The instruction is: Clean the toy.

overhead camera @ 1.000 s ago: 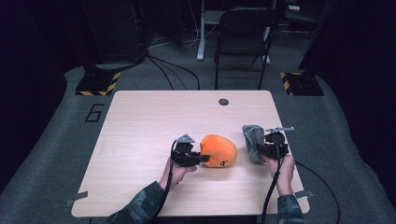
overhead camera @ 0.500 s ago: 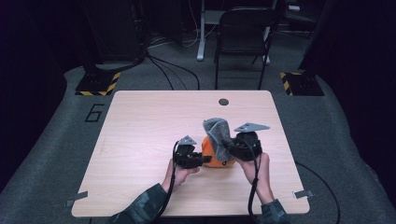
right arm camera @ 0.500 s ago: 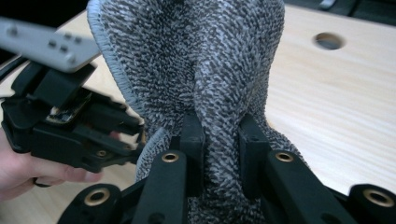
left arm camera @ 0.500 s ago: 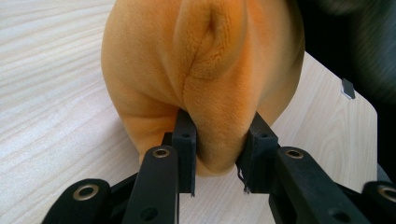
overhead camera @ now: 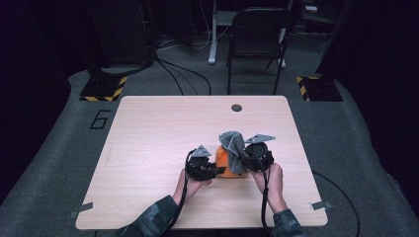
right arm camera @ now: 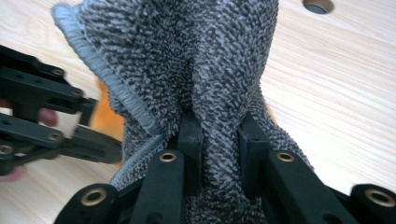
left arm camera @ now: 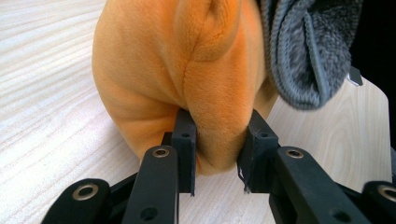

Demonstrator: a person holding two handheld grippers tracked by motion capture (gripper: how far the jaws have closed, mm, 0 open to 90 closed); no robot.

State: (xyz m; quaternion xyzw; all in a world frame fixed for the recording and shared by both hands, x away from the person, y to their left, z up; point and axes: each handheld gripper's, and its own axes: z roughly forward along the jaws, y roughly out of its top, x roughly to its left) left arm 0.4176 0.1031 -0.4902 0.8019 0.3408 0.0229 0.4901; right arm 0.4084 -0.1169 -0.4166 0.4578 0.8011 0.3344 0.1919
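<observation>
Item 1: orange plush toy [overhead camera: 226, 162]. Rests on the light wooden table [overhead camera: 158, 133], in the near right-of-centre part, between the two hands. In the left gripper view its soft body [left arm camera: 187, 70] rises directly ahead of the jaws, with a fold of its lower edge pinched between them.

Item 2: grey terry cloth [overhead camera: 235, 148]. Bunched and draped over the top and right side of the plush toy, touching it. In the right gripper view the cloth [right arm camera: 196, 70] stands up in a gathered ridge, a stitched hem running down its left edge.

Item 3: left gripper [overhead camera: 210, 170]. Black, two-jaw, held in the person's left hand [overhead camera: 190, 183]; jaws narrow and clamped on a fold of the plush toy, having just eased slightly wider while the fold remains between them.

Item 4: right gripper [overhead camera: 249, 160]. Held in the right hand [overhead camera: 271, 180]; jaws nearly closed, gripping a fold of the grey cloth just above the toy.

Item 5: table fittings. A round dark grommet hole [overhead camera: 236, 107] near the far edge, well apart from the toy.

Containers: no box, bowl or bin can be made out on the table.

Surroundings: a dark chair [overhead camera: 257, 39] stands beyond the far edge on grey carpet.
</observation>
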